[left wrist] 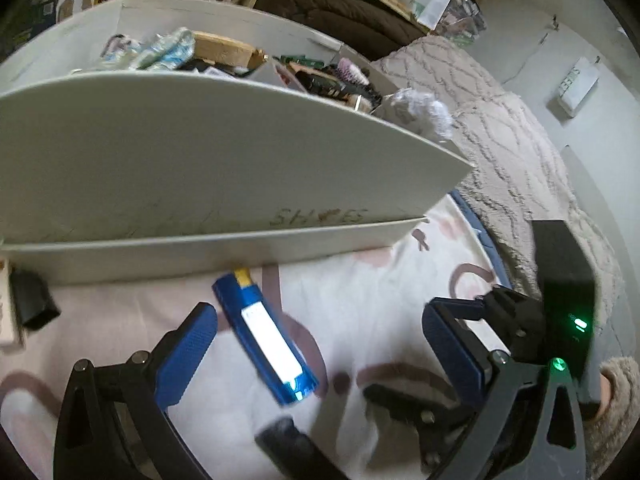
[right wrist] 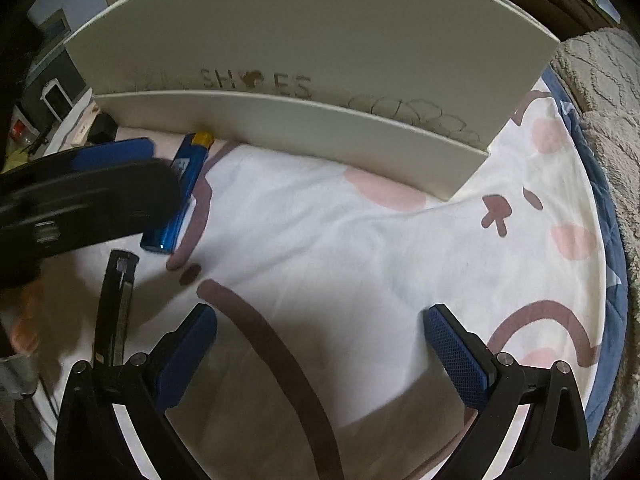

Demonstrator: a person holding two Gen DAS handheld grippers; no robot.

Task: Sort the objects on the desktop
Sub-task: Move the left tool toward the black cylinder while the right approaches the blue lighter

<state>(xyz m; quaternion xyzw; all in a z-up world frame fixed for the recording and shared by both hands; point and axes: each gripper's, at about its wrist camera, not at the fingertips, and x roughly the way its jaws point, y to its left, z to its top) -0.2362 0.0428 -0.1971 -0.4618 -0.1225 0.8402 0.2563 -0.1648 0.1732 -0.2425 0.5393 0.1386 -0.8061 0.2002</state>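
A blue carton with a yellow end (left wrist: 256, 320) lies on the white patterned sheet (left wrist: 380, 300), right against the foot of the white shoe box (left wrist: 240, 160). My left gripper (left wrist: 320, 354) is open and hovers over the carton, which sits between the pads, closer to the left pad. In the right wrist view the same carton (right wrist: 170, 228) shows partly under the left gripper (right wrist: 136, 168). My right gripper (right wrist: 320, 356) is open above bare sheet, holding nothing. A slim black object (right wrist: 116, 308) lies just left of its left finger.
The shoe box (right wrist: 320, 60) marked SHOES holds several items, among them a brush (left wrist: 352, 74) and crumpled paper (left wrist: 420, 108). A small black object (left wrist: 34, 300) rests at the box's left foot. A knitted blanket (left wrist: 500, 140) lies to the right.
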